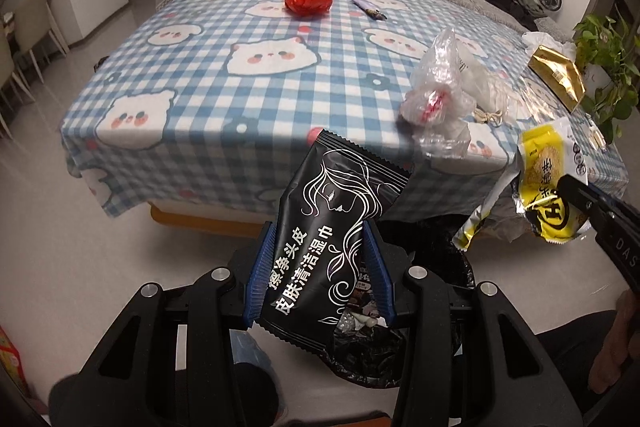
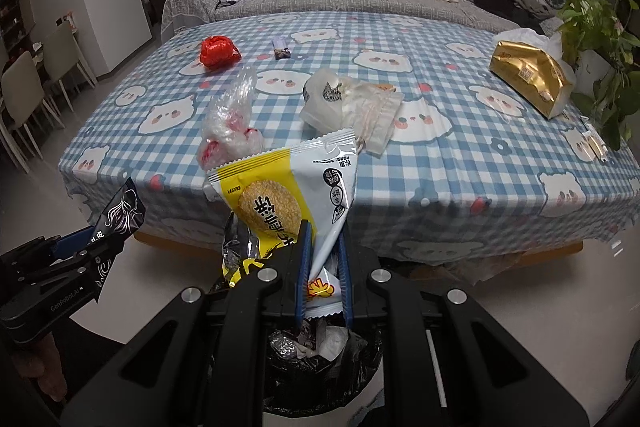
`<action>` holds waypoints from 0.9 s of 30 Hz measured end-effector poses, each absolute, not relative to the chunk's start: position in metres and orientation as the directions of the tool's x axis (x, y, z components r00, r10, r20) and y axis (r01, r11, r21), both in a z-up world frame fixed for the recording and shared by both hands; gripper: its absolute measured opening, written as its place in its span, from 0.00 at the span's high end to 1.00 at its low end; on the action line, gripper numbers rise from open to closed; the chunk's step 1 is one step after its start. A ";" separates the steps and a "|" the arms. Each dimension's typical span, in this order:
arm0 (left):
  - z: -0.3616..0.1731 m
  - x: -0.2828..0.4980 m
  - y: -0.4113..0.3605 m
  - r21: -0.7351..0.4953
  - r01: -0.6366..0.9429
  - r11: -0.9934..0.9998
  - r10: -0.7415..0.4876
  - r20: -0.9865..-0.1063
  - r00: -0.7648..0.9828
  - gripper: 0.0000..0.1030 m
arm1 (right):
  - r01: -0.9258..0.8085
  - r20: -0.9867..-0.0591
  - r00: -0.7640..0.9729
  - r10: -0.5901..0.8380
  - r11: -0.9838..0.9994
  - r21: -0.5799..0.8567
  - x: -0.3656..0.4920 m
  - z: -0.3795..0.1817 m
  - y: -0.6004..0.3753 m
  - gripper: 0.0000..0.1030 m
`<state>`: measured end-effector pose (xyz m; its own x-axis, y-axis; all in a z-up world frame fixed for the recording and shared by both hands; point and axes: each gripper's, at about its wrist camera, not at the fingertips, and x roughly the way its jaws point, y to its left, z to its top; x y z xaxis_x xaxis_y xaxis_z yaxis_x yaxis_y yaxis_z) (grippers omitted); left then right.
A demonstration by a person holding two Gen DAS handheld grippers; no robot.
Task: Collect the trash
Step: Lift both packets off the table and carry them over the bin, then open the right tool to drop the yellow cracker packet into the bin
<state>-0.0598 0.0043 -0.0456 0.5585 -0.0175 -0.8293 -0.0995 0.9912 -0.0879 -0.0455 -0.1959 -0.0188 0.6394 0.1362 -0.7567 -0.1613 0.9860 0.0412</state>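
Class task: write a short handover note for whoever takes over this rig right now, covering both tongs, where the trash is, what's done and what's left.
Left tongs: shut on the black wet-wipe packet.
Right tongs: shut on the yellow snack wrapper.
Both hang above the black-lined bin, which already holds some trash.
Left: drop both, then collect from the table the red crumpled bag, clear plastic bag, white wrappers and small purple wrapper.

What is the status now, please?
Left gripper shut on black wet-wipe packet. Right gripper shut on yellow snack wrapper. Both over trash bin. Nothing in the way.
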 end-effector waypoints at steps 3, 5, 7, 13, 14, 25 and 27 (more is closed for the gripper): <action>-0.053 -0.067 0.004 -0.087 -0.109 0.990 -0.013 -0.833 0.553 0.58 | -0.157 -0.771 0.622 0.135 0.986 0.045 -0.055 -0.029 -0.198 0.88; -0.058 -0.071 0.004 -0.085 -0.114 0.990 -0.010 -0.839 0.544 0.58 | -0.154 -0.779 0.612 0.133 0.987 0.048 -0.060 -0.036 -0.199 0.88; -0.062 -0.075 0.004 -0.071 -0.129 0.989 0.011 -0.839 0.545 0.58 | -0.152 -0.784 0.606 0.133 0.987 0.050 -0.065 -0.041 -0.200 0.88; -0.078 -0.082 0.002 -0.079 -0.138 0.987 0.006 -0.847 0.531 0.58 | -0.128 -0.791 0.602 0.114 0.991 0.046 -0.073 -0.053 -0.208 0.88; -0.081 -0.083 0.002 -0.081 -0.138 0.987 0.004 -0.849 0.528 0.58 | -0.121 -0.794 0.598 0.110 0.992 0.047 -0.075 -0.056 -0.210 0.88; -0.105 -0.084 0.000 -0.088 -0.128 0.988 -0.012 -0.863 0.505 0.58 | -0.109 -0.826 0.555 0.100 0.993 0.047 -0.091 -0.087 -0.209 0.88; -0.109 -0.083 0.001 -0.090 -0.126 0.988 -0.015 -0.865 0.501 0.58 | -0.107 -0.833 0.545 0.097 0.993 0.045 -0.091 -0.094 -0.208 0.88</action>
<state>-0.0832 0.0011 -0.1086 0.5007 -0.0146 -0.8655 -0.1264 0.9879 -0.0898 -0.0909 -0.2084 -0.0937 0.5450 0.0967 -0.8329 -0.1069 0.9932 0.0454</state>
